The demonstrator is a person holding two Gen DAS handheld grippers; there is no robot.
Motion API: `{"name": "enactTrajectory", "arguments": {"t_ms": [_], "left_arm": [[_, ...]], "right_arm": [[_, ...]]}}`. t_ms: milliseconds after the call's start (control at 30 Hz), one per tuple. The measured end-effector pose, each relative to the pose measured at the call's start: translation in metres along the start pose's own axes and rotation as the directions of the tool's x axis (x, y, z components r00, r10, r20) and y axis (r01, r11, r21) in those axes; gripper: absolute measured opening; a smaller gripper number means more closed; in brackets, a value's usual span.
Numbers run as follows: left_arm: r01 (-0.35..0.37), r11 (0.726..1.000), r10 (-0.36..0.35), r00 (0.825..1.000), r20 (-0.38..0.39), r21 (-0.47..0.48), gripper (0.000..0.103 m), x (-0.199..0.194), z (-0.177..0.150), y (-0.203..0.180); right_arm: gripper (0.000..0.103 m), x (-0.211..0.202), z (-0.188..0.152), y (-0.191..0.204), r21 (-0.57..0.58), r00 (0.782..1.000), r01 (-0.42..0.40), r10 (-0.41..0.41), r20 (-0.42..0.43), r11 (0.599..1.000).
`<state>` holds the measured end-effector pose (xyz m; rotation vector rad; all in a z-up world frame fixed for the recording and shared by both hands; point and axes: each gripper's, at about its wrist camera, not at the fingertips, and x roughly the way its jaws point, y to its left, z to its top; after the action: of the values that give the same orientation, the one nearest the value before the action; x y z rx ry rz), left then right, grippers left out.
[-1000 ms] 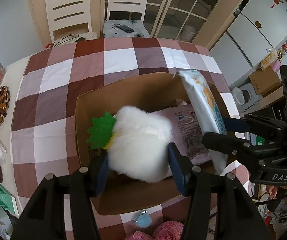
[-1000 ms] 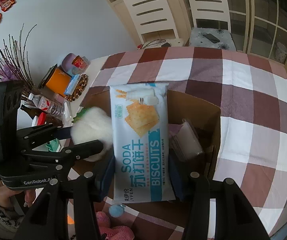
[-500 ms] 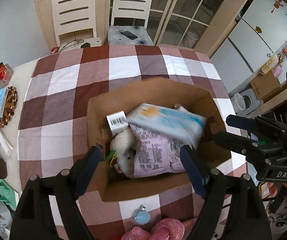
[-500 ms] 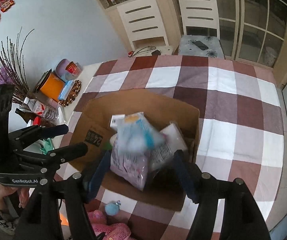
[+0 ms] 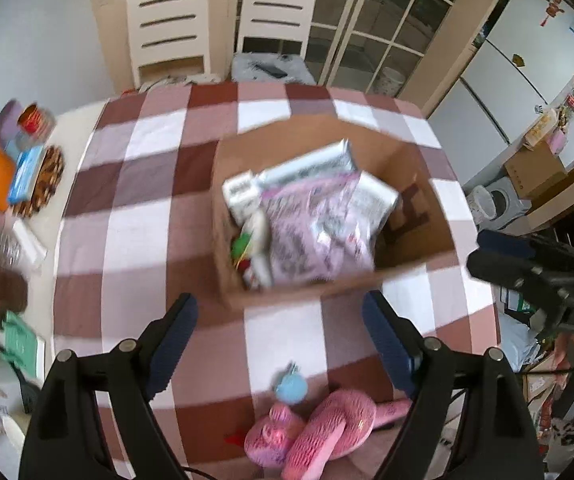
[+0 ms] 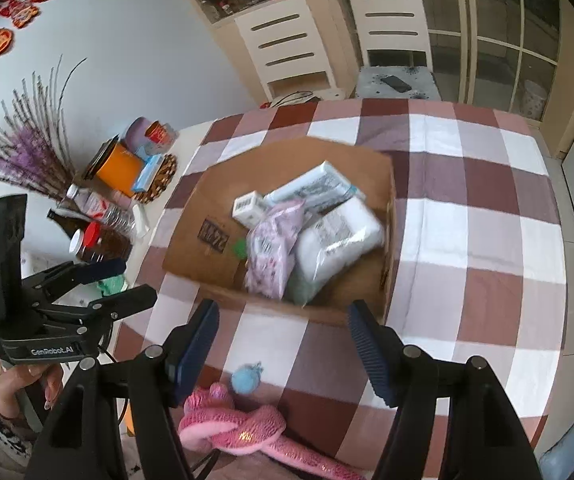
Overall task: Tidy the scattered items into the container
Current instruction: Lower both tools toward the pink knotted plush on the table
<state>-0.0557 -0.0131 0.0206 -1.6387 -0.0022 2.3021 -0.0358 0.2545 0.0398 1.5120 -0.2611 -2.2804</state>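
Observation:
An open cardboard box (image 5: 415, 204) (image 6: 207, 236) stands on the checked tablecloth. In it lie a pink snack bag (image 5: 315, 228) (image 6: 271, 248), a biscuit pack (image 5: 311, 164) (image 6: 315, 188), a white packet (image 6: 339, 236) and the white plush with a green leaf (image 5: 247, 240). A pink plush toy (image 5: 311, 428) (image 6: 239, 424) and a small blue pompom (image 5: 291, 386) (image 6: 246, 378) lie on the cloth in front of the box. My left gripper (image 5: 279, 344) and right gripper (image 6: 283, 344) are both open and empty, held above the cloth short of the box.
At the table's left edge stand an orange canister (image 6: 121, 168), bottles (image 6: 99, 210), a jar (image 6: 87, 240) and dried purple flowers (image 6: 27, 156). Two white chairs (image 5: 167, 28) stand behind the table. A fridge (image 5: 527, 60) is to the right.
Both grippers let go of the plush and the biscuit pack into the box, opened, and drew back toward the near table edge. The pink toy and pompom came into fuller view.

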Motion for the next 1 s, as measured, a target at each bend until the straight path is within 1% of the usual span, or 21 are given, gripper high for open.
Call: {"name": "enactTrajectory", "arguments": {"t_ms": [67,167,233,300,433,533,600,667,733,800,867,933,967,1000], "left_arm": [[-0.004,1.0,0.004,1.0,-0.026,-0.003,0.085,0.002,-0.018,0.005],[0.006,1.0,-0.005,0.996,-0.089,0.003,0.085,0.01,-0.051,0.008],[0.025,1.0,-0.023,0.99,-0.141,0.011,0.085,0.019,-0.072,0.007],[0.031,0.999,-0.025,0.982,-0.188,0.027,0.085,0.028,-0.091,0.001],[0.036,0.997,-0.017,0.964,-0.264,0.066,0.085,0.048,-0.123,-0.012],[0.028,0.996,-0.001,0.953,-0.304,0.087,0.085,0.06,-0.14,-0.018],[0.044,0.995,-0.012,0.947,-0.321,0.094,0.085,0.068,-0.15,-0.021],[0.053,0.994,-0.019,0.946,-0.323,0.098,0.085,0.072,-0.158,-0.022],[0.053,0.994,-0.022,0.949,-0.315,0.092,0.085,0.079,-0.164,-0.022],[0.056,0.997,-0.035,0.953,-0.301,0.061,0.085,0.086,-0.168,-0.016],[0.071,0.997,-0.067,0.956,-0.286,0.004,0.085,0.091,-0.17,-0.008],[0.054,0.998,-0.062,0.961,-0.269,-0.037,0.084,0.095,-0.176,0.003],[0.067,0.996,-0.082,0.961,-0.263,-0.065,0.084,0.096,-0.179,0.009],[0.092,0.99,-0.118,0.958,-0.26,-0.108,0.084,0.098,-0.183,0.015]], "right_arm": [[0.069,0.003,-0.011,0.005,-0.015,1.0,-0.009,0.009,-0.019,1.0],[0.069,0.012,-0.026,0.012,-0.03,0.998,-0.025,0.023,-0.059,0.999],[0.069,0.021,-0.034,0.014,-0.031,0.996,-0.033,0.03,-0.089,0.999],[0.069,0.032,-0.041,0.017,-0.034,0.993,-0.035,0.031,-0.117,0.999],[0.069,0.061,-0.053,0.022,-0.055,0.98,-0.012,0.001,-0.201,0.998],[0.069,0.087,-0.063,0.03,-0.086,0.96,-0.015,-0.01,-0.28,0.996],[0.069,0.107,-0.071,0.037,-0.096,0.941,-0.039,0.005,-0.337,0.995],[0.069,0.124,-0.077,0.044,-0.098,0.923,-0.059,0.017,-0.383,0.993],[0.069,0.144,-0.083,0.051,-0.098,0.904,-0.063,0.015,-0.426,0.993],[0.069,0.161,-0.087,0.053,-0.073,0.887,-0.059,0.019,-0.461,0.996],[0.069,0.177,-0.09,0.052,-0.024,0.867,-0.042,0.024,-0.498,0.999],[0.069,0.191,-0.093,0.05,0.02,0.849,-0.028,0.034,-0.527,0.999],[0.069,0.197,-0.095,0.05,0.035,0.845,-0.026,0.04,-0.534,0.999],[0.069,0.201,-0.096,0.051,0.046,0.842,-0.022,0.043,-0.539,0.999]]}}
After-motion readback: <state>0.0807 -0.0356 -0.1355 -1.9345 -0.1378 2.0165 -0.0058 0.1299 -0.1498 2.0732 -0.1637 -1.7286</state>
